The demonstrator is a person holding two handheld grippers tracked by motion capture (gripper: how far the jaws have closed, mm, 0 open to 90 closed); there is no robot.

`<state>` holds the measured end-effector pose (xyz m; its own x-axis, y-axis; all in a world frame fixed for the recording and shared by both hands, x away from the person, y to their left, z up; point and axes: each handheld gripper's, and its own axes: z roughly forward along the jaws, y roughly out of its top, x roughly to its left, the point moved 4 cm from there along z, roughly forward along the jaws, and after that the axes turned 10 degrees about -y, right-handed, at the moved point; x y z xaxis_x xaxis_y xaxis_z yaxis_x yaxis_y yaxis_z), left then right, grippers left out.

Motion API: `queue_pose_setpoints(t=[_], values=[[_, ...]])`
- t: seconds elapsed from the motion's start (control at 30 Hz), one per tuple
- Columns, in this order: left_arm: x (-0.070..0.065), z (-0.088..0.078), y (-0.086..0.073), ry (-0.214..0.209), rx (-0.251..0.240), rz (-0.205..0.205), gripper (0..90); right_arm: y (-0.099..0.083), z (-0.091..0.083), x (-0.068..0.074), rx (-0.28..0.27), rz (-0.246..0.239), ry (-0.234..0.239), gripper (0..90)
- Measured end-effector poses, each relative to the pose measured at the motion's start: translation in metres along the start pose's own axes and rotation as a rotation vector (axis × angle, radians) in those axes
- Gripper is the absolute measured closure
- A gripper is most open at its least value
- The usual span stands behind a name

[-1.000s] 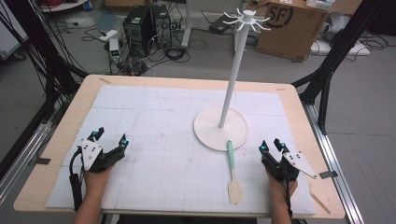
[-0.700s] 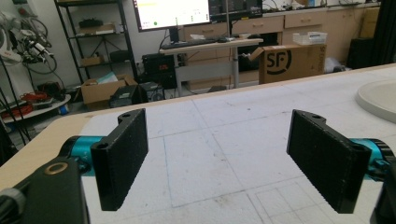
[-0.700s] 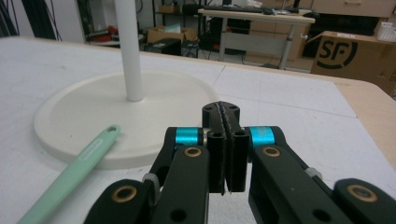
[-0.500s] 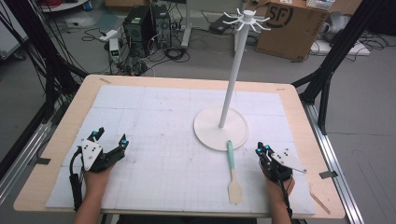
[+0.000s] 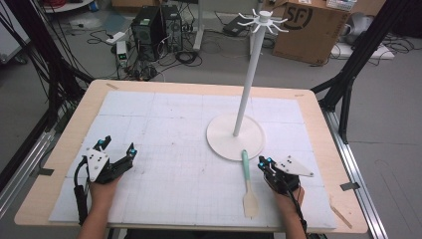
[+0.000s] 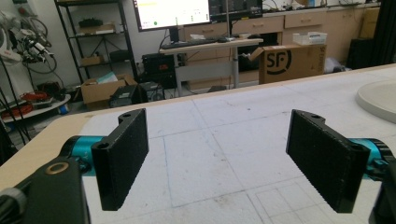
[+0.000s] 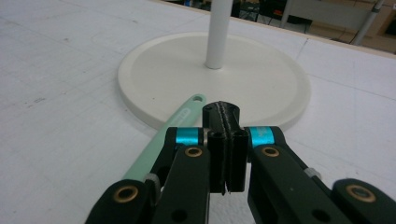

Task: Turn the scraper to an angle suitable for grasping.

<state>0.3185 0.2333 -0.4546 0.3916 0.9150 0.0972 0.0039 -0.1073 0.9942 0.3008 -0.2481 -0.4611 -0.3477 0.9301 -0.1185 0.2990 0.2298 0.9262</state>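
From above, I see my right hand-held gripper low on the surface, just right of a mint-green spatula, its jaws pressed flat together with nothing between them. An earlier frame is on hand, so I note those jaws have just been closing, and they closed on air. In the right gripper view the shut jaws sit just beside the spatula's handle end, which has a small hanging hole and touches the rim of the round white base of a hook stand.

I judge the step to be the approach to picking up the spatula. The next move calls for parting the jaws again and straddling the thin handle, which lies flat (little room beneath it).

The spatula is slim, with a green handle and a pale, flat blade pointing toward me. My left hand-held gripper rests well apart at the left, jaws spread wide and empty.
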Motion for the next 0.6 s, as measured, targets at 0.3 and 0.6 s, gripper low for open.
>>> queue_pose_setpoints(t=[0.3,0.6], values=[[-0.001,0.000,0.000,-0.003,-0.004,0.008,21.3,0.000,0.008,0.010,0.081,-0.036,0.027,90.0],[-0.001,-0.001,0.000,-0.007,-0.014,0.012,21.0,-0.001,0.015,0.013,0.162,-0.043,0.065,90.0]])
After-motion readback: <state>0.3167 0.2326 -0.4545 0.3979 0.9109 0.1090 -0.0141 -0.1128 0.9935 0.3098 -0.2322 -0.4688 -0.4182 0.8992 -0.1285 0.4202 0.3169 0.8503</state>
